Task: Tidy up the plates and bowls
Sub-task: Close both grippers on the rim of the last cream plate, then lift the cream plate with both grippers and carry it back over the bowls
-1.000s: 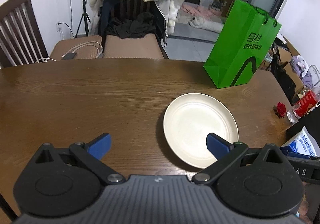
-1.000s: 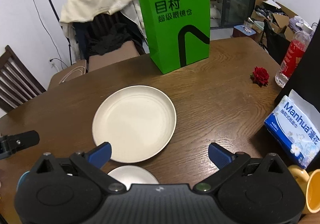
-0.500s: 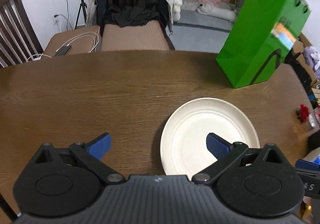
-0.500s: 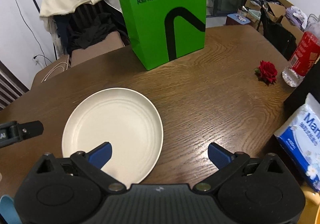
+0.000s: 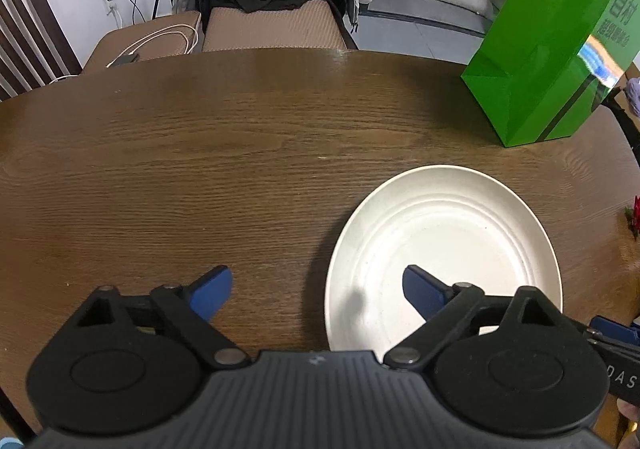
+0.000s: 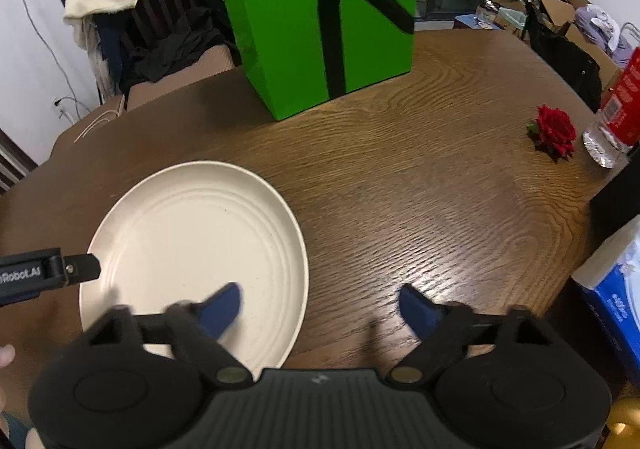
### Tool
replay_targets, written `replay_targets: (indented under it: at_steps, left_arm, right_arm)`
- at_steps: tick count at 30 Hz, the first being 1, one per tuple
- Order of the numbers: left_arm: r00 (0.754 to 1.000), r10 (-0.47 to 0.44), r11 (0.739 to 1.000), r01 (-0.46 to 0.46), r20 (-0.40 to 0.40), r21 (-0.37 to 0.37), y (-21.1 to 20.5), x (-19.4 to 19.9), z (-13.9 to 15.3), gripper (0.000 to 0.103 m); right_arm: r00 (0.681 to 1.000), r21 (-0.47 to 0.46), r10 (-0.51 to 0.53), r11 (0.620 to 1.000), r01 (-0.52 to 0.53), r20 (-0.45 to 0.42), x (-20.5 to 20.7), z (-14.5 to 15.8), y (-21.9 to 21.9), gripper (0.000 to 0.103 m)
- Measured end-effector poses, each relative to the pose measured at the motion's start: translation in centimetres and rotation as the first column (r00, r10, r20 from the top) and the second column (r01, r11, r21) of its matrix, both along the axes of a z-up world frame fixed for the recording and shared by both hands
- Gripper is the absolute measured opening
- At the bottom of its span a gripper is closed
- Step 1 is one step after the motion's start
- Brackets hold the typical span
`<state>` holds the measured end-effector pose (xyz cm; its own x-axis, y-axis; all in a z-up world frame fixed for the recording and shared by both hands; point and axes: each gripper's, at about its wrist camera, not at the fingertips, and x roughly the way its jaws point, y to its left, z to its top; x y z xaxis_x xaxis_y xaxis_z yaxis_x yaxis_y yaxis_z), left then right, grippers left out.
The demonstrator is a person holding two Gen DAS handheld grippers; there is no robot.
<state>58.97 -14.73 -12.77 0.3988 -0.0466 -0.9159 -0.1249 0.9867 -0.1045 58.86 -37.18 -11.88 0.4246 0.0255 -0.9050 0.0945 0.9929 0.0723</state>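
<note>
Both grippers are seen with jaws apart, and both have just been closing. Between the blue fingertips of the left gripper (image 5: 316,289) lies the left rim of the cream plate (image 5: 460,233), one fingertip over bare wood, the other over the plate's well. The right gripper (image 6: 320,305) is set likewise across the plate's right rim, its left fingertip blurred over the plate (image 6: 192,233). No contact with the pads can be made out. The plate is placed on the wooden table (image 6: 420,189), lower left in the right wrist view, with a green paper bag (image 6: 320,17) standing beyond it and a red rose (image 6: 554,129) at the right edge.
</note>
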Motion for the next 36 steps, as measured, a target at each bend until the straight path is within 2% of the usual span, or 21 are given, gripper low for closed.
replay_targets:
  at_steps: [4,7,10,12,15,16,17,19,21,23,28,36]
  left_arm:
    - [1.000,-0.002,1.000,0.002,-0.006,-0.004,0.0,0.1,-0.4,0.085]
    - [1.000,0.000,1.000,0.000,-0.015,-0.009,0.1,0.2,-0.7,0.081]
    - [1.000,0.004,1.000,-0.004,-0.024,-0.011,0.2,0.3,-0.9,0.078]
    - [1.000,0.005,1.000,-0.006,-0.030,-0.020,0.3,0.4,-1.0,0.075]
    - [0.999,0.005,1.000,-0.006,-0.035,-0.023,0.3,0.6,-1.3,0.068]
    - [0.999,0.002,1.000,-0.003,-0.038,-0.029,0.3,0.6,-1.4,0.061]
    - [0.999,0.003,0.999,-0.004,-0.044,-0.034,0.3,0.7,-1.5,0.055]
    - [0.998,0.010,0.999,-0.012,-0.054,-0.048,0.5,0.8,-1.8,0.045]
    - [0.998,0.009,0.998,-0.012,-0.056,-0.055,0.5,0.8,-2.0,0.040]
    - [0.999,0.005,0.998,-0.007,-0.045,-0.059,0.6,0.8,-1.9,0.032]
    - [0.999,-0.023,0.996,0.019,-0.038,-0.088,0.4,0.7,-2.0,0.017]
    - [0.998,-0.058,0.996,0.058,-0.010,-0.065,-0.3,0.6,-1.9,0.016]
  right_arm:
    - [1.000,0.008,0.005,1.000,-0.005,-0.010,0.4,-0.7,0.1,0.066]
    - [1.000,0.024,0.005,1.000,-0.005,-0.015,0.7,-1.0,0.2,0.056]
    - [1.000,0.028,0.005,1.000,-0.005,-0.023,0.9,-1.4,0.2,0.054]
    - [1.000,0.030,0.006,1.000,-0.005,-0.024,0.9,-1.4,0.3,0.048]
    - [0.999,0.051,0.005,0.999,-0.003,-0.038,1.0,-1.8,0.2,0.031]
    - [0.999,0.062,0.005,0.998,-0.002,-0.045,1.1,-1.9,0.2,0.022]
    - [0.999,0.072,0.003,0.997,0.001,-0.050,1.1,-2.1,0.1,0.017]
    - [0.999,0.085,-0.004,0.996,0.008,-0.054,1.1,-2.2,-0.1,0.015]
    - [0.999,0.096,-0.005,0.995,0.010,-0.050,1.1,-2.3,-0.2,0.013]
    - [0.999,0.114,-0.010,0.993,0.016,-0.046,1.1,-2.4,-0.4,0.008]
    - [0.999,0.136,-0.015,0.991,0.019,-0.034,1.3,-2.6,-0.7,0.007]
    - [1.000,0.090,0.002,0.996,0.000,-0.019,1.4,-2.6,0.2,0.008]
